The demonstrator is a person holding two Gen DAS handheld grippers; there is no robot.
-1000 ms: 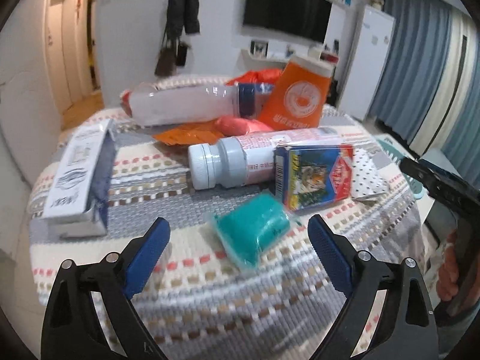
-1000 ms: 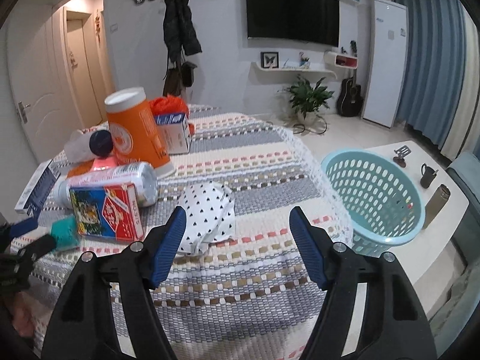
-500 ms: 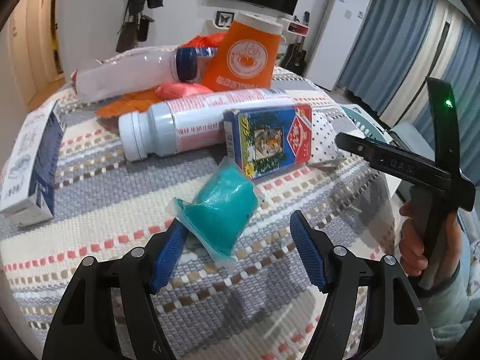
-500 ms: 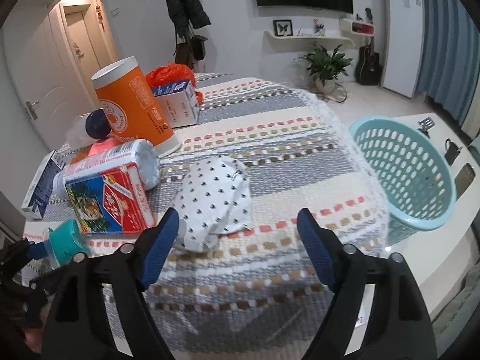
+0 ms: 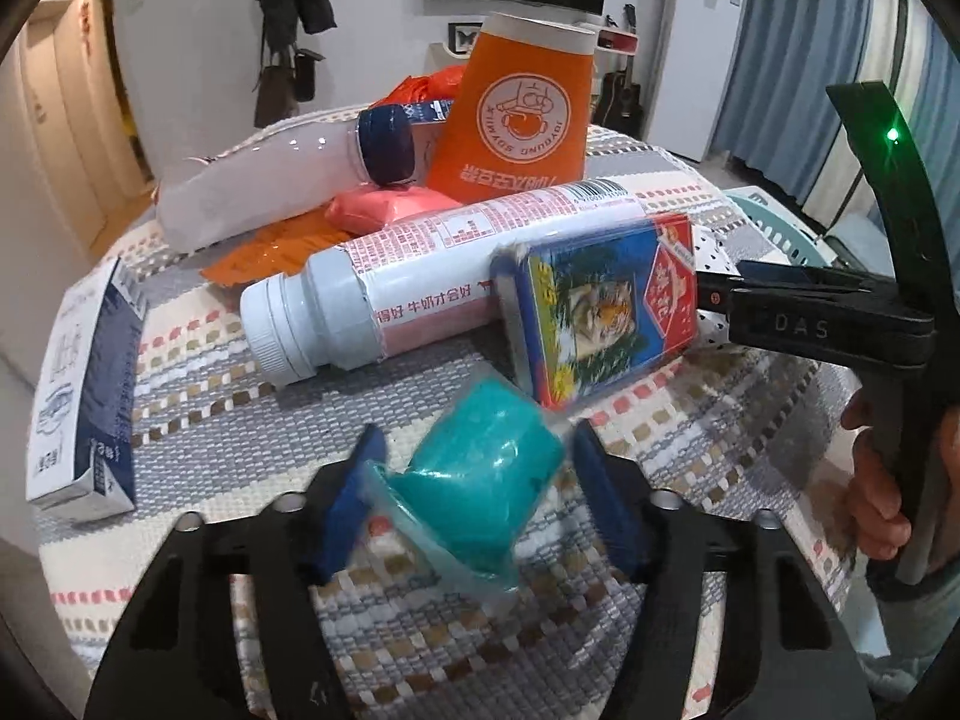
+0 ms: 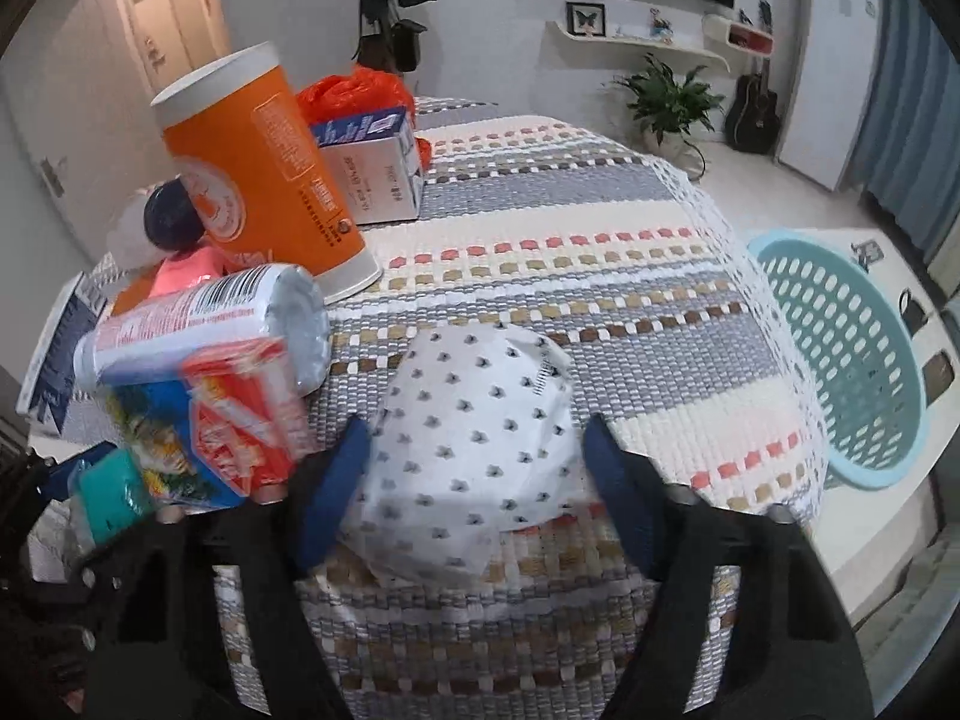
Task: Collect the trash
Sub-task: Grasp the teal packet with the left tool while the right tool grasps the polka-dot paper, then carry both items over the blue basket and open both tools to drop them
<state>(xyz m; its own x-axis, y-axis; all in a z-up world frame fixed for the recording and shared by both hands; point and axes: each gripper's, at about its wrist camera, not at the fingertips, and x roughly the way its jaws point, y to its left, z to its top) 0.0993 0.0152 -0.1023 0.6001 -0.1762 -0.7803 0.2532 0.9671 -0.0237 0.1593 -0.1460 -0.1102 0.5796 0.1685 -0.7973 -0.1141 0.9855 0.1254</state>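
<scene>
A teal packet in clear wrap (image 5: pixel 480 480) lies on the woven tablecloth between the fingers of my left gripper (image 5: pixel 477 495), which is open around it; the packet also shows at the lower left of the right wrist view (image 6: pixel 108 495). A white dotted paper wrapper (image 6: pixel 474 444) lies between the fingers of my right gripper (image 6: pixel 474 480), which is open around it. A teal laundry basket (image 6: pixel 852 360) stands on the floor to the right of the table. The right gripper's body (image 5: pixel 828 324) shows at the right of the left wrist view.
On the table lie a blue and red card box (image 5: pixel 600 312), a white bottle (image 5: pixel 384 294), an upside-down orange cup (image 5: pixel 516 126), a clear bottle (image 5: pixel 270 186), a pink packet (image 5: pixel 384 210), a white and blue carton (image 5: pixel 84 378) and a small carton (image 6: pixel 372 162).
Both grippers have moved forward and down over the table. The teal packet now sits between the left fingers and the dotted wrapper between the right fingers, and both pairs of fingers have narrowed.
</scene>
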